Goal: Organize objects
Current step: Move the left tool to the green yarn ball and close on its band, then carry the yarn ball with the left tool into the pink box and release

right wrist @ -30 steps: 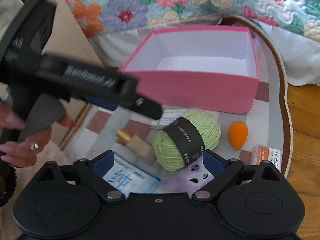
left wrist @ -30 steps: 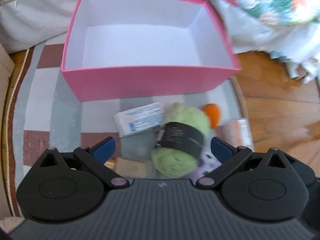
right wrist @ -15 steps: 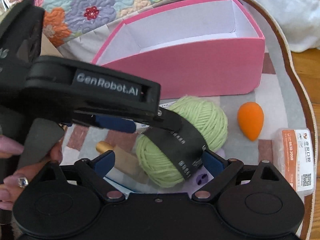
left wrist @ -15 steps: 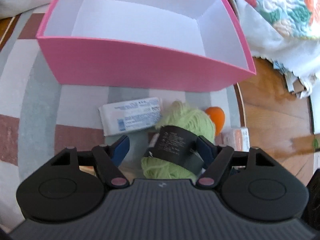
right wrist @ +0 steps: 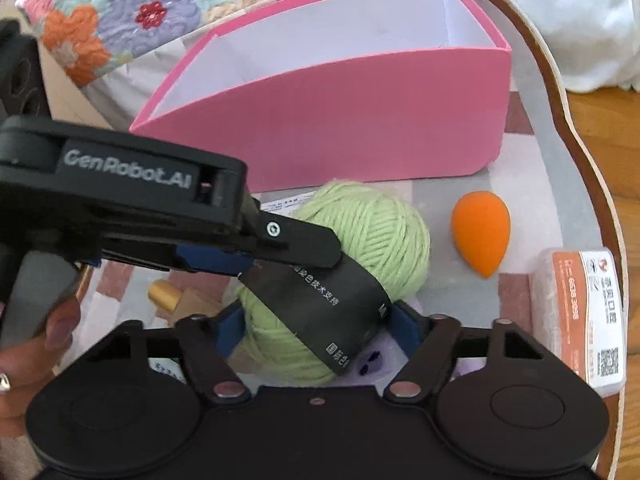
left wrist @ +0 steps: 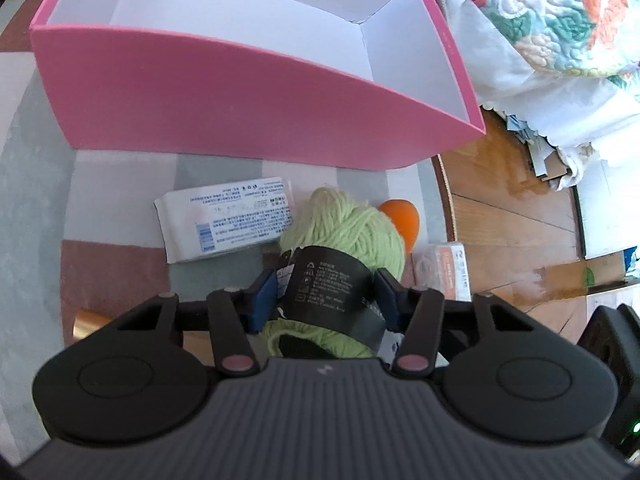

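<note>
A green yarn ball (left wrist: pixel 352 232) with a black paper band lies on the rug in front of an empty pink box (left wrist: pixel 240 120). My left gripper (left wrist: pixel 326 292) is shut on the yarn ball, its blue pads pressing both sides of the band. In the right wrist view the yarn ball (right wrist: pixel 372 236) sits between the fingers of my right gripper (right wrist: pixel 316 330), which is open around it, and the left gripper reaches in from the left. The pink box (right wrist: pixel 360 128) stands behind.
An orange sponge egg (right wrist: pixel 480 236), a clear packet with an orange label (right wrist: pixel 580 312), a white packet (left wrist: pixel 228 216), a gold-capped bottle (right wrist: pixel 168 296) and a purple item (right wrist: pixel 372 360) lie on the rug. A floral quilt (right wrist: pixel 120 12) and wood floor (left wrist: pixel 512 216) surround it.
My left gripper moved down onto the yarn ball and closed on its banded middle. My right gripper moved closer, with the yarn now between its open fingers.
</note>
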The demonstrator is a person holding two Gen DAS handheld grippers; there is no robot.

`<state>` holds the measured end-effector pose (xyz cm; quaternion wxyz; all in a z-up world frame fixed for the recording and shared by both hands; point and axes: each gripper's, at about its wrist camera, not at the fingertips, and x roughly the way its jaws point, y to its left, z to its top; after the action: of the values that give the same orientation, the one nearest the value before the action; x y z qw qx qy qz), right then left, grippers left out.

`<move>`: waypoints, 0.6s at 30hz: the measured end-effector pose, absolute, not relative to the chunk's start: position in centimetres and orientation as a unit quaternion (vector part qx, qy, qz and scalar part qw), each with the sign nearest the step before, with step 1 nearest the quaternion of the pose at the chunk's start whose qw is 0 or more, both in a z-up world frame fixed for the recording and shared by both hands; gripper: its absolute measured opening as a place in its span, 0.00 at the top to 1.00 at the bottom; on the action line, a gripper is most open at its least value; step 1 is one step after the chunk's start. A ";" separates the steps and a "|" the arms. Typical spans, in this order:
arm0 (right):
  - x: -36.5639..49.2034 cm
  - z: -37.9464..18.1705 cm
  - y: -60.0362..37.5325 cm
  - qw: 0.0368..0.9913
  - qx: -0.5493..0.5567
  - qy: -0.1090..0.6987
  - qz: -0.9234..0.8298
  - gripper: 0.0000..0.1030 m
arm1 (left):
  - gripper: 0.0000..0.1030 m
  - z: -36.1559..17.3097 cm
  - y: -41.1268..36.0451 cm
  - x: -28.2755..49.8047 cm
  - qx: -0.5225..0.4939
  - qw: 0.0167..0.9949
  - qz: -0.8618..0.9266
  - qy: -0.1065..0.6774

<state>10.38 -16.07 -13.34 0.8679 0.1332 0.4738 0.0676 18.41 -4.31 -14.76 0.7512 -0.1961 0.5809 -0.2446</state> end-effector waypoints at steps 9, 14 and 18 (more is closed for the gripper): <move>7.8 -10.2 -13.9 0.895 0.034 0.438 0.082 0.36 | 0.51 -11.6 -3.1 15.9 -0.213 0.753 -0.278 0.557; 6.2 -6.7 -13.7 0.901 0.004 0.421 0.107 0.36 | 0.50 -7.0 -3.4 14.5 -0.180 0.767 -0.291 0.542; 5.7 -3.3 -13.7 0.909 -0.029 0.398 0.121 0.36 | 0.50 -3.2 -3.7 14.8 -0.165 0.778 -0.296 0.529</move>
<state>5.66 -13.75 -3.34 0.9090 -0.0286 0.3979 0.1206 14.84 -3.73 -3.23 0.7781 -0.1647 0.5288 -0.2963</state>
